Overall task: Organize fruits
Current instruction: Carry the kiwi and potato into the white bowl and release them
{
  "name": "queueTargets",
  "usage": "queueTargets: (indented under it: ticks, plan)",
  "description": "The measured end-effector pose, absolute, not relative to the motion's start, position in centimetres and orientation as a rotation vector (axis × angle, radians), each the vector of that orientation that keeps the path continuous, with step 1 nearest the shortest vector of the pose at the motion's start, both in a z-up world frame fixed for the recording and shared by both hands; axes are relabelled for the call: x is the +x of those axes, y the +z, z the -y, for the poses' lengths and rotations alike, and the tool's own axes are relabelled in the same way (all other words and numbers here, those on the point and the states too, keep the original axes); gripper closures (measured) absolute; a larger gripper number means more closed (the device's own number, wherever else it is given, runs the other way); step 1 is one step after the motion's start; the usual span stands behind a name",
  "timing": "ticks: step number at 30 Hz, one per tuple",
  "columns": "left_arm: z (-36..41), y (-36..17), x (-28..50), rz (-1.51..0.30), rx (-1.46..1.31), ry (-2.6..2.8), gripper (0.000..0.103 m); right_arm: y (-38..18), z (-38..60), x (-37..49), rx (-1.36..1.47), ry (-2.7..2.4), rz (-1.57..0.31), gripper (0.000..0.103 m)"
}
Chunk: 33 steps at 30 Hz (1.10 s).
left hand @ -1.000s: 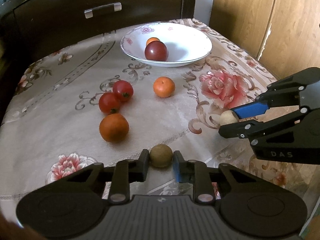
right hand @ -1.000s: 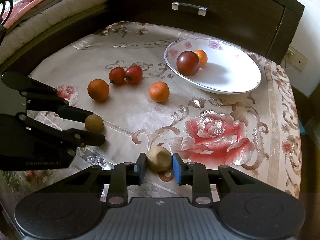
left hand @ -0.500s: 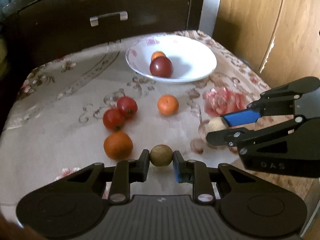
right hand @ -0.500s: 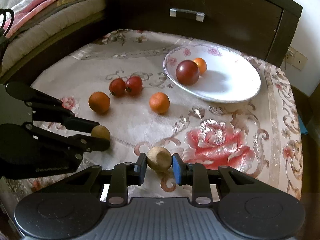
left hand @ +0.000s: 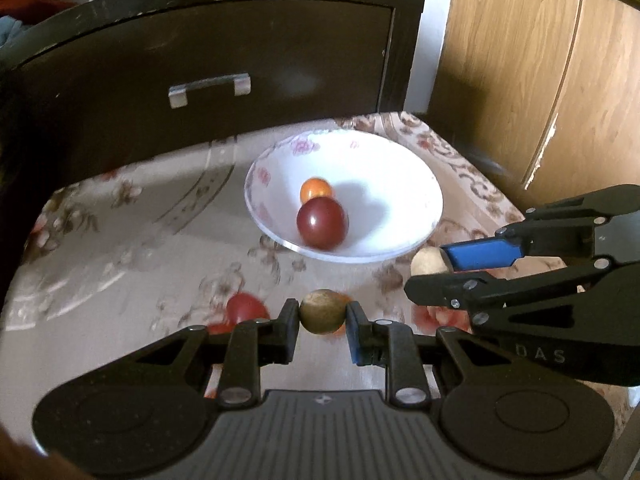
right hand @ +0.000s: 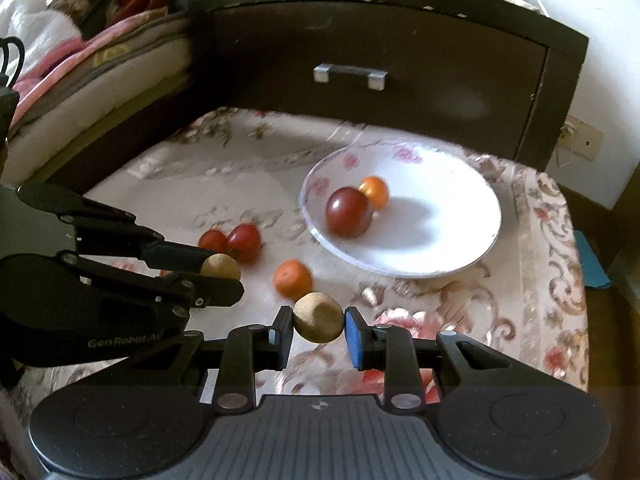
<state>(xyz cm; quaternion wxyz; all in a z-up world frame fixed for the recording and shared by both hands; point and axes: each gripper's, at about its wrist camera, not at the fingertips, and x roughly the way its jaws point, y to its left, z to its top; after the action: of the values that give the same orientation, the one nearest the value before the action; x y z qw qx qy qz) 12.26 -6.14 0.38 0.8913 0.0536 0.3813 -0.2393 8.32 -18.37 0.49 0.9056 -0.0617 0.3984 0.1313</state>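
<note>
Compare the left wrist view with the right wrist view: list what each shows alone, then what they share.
Only the left wrist view: the wooden cupboard doors at the right.

Only the right wrist view: the bedding at the left, the wall socket, and the orange in full on the cloth.

Both: the white bowl with a dark red fruit and a small orange fruit, the dark drawer, and the left gripper and right gripper, each shut on a brown fruit.
</note>
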Motion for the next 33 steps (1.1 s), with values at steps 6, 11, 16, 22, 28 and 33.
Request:
queueTargets:
  ticks: [6, 11, 16, 22, 28, 33]
  plan:
    - [7.1, 1.3, 14.3, -0.751, 0.11, -0.494, 0.07, 1.3, 19.4, 10.0, -0.111, 0.239, -0.783, 0.082]
    - [7.3, 1.5, 15.9, -0.734, 0.102, -0.477, 0.07, 1.6, 20.4, 11.6, -0.082, 0.215, -0.769, 0.081]
    - [7.5, 1.3, 17.2, -0.724, 0.102, -0.468, 0.07, 1.0, 21.0, 12.6, -0.082, 0.199, -0.772, 0.081]
    - [8.0, 1.0, 19.0, -0.719, 0.106, -0.462, 0.07, 0.6, 21.3, 14.1, -0.085, 0.195, -0.768, 0.081]
    - [8.2, 0.9, 19.9, -0.71, 0.108, -0.46, 0.07, -0.2, 21.5, 15.1, -0.086, 0.191, -0.781, 0.081]
    - [7.9, 0.8, 20.7, -0.714, 0.089, -0.457, 0.07, -0.6, 21.6, 15.5, -0.086, 0.185, -0.792, 0.081]
